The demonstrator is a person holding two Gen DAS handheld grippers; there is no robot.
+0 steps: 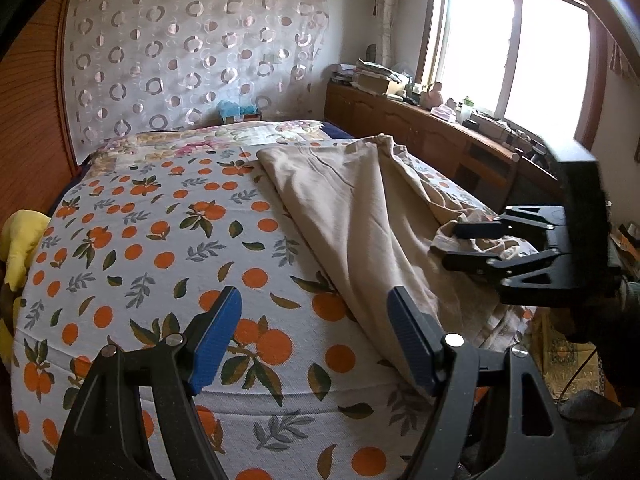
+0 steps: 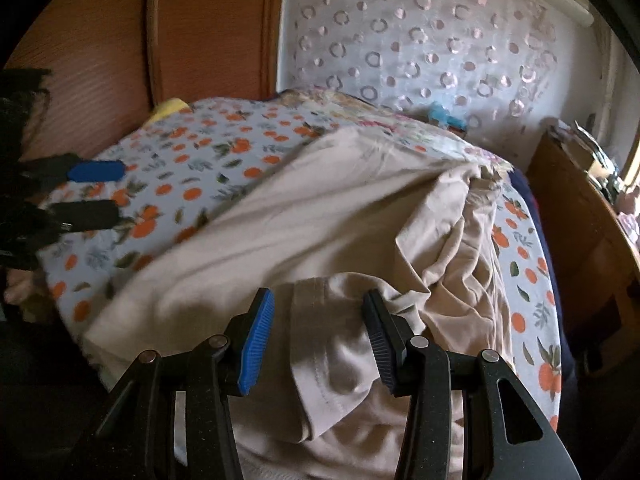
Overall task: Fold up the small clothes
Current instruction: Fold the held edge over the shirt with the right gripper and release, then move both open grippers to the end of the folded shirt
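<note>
Nearest us in the left wrist view, our left gripper hangs w/ jaws spread wide, nothing between the blue ribbed pads; only the orange-and-leaf printed bedspread shows under it, and the edge of the garment runs just beside the right-hand pad. So left is empty, no grip.

In the right wrist view, our right gripper sits low over the beige soft-knit garment, jaws part-open, w/ a stitched hem or cuff lying between the pads. We judge the pads aren't pressing on it yet: a gap shows either side of the cloth, so it straddles rather than grips. The same gripper shows in the left view at the bed's right edge, fingers over a bunched bit of fabric.

Further out, the garment lies as a long diagonal strip across the right half of the bed. Its left side is fairly flat; the right side is rumpled into ridges and the near end hangs toward the mattress edge. Whether one fold is already in, we can't tell.

Beyond that: a floral quilt at the bed's head, a sheer curtain w/ ring pattern, a wooden cabinet under a bright window.

Progress, our judgement: early. No neat folded stack visible. Left to do: grab the hem, smooth the rumpled side, fold over, square up.
</note>
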